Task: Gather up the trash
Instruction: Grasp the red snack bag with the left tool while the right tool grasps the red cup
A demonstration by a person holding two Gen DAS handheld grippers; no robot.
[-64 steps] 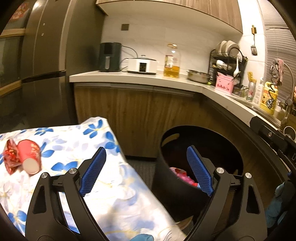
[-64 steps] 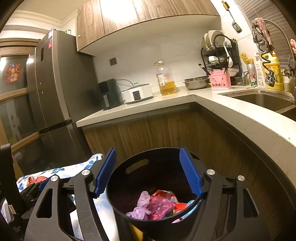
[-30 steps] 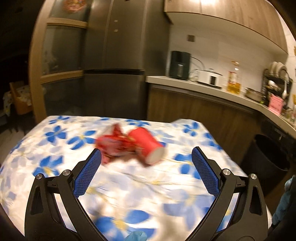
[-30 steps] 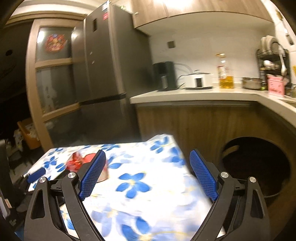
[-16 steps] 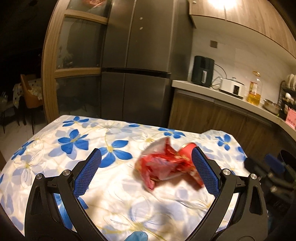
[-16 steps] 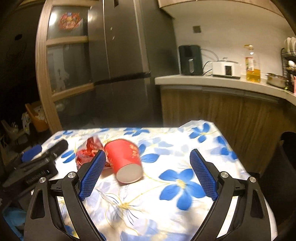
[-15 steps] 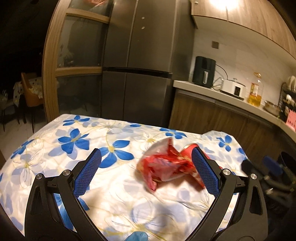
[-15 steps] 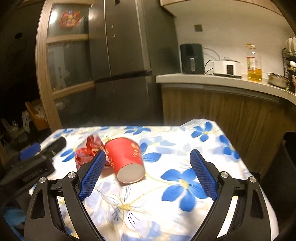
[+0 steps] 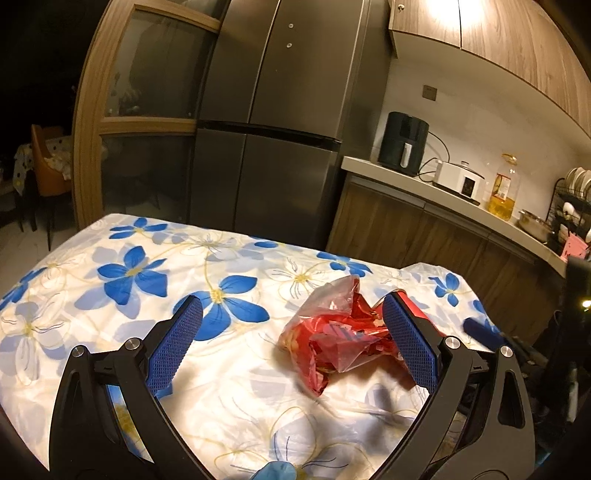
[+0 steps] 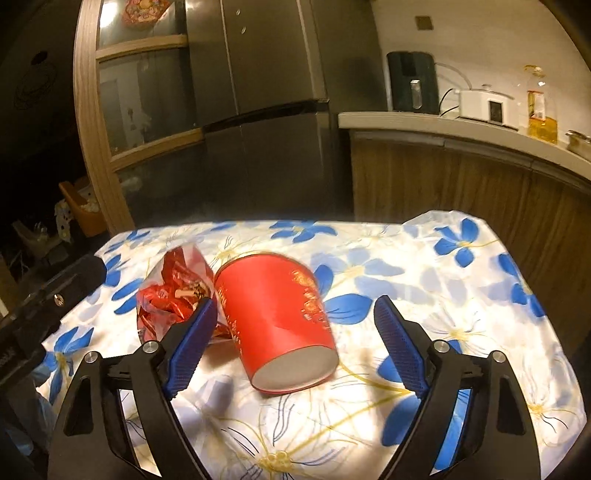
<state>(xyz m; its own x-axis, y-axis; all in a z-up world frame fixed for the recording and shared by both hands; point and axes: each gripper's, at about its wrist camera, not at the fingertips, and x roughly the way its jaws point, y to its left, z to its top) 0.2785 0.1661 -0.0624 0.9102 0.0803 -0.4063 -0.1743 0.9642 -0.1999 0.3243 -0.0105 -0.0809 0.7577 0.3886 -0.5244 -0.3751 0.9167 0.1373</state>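
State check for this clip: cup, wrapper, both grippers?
red paper cup: on its side, untouched
crumpled red wrapper: lying against the cup
left hand-held gripper: open, around the wrapper
right hand-held gripper: open, just been closing, cup between its fingers

A dark steel refrigerator (image 9: 280, 122) is set against a wood-framed glass partition (image 9: 144, 122). Wood-fronted base cabinets (image 9: 424, 232) are topped by a pale counter (image 9: 454, 203) under wooden wall cabinets (image 9: 498, 33). A blue-flowered white cloth (image 9: 147, 273) is spread over the bench; an orange chair (image 9: 48, 166) is seen in the dark room beyond.
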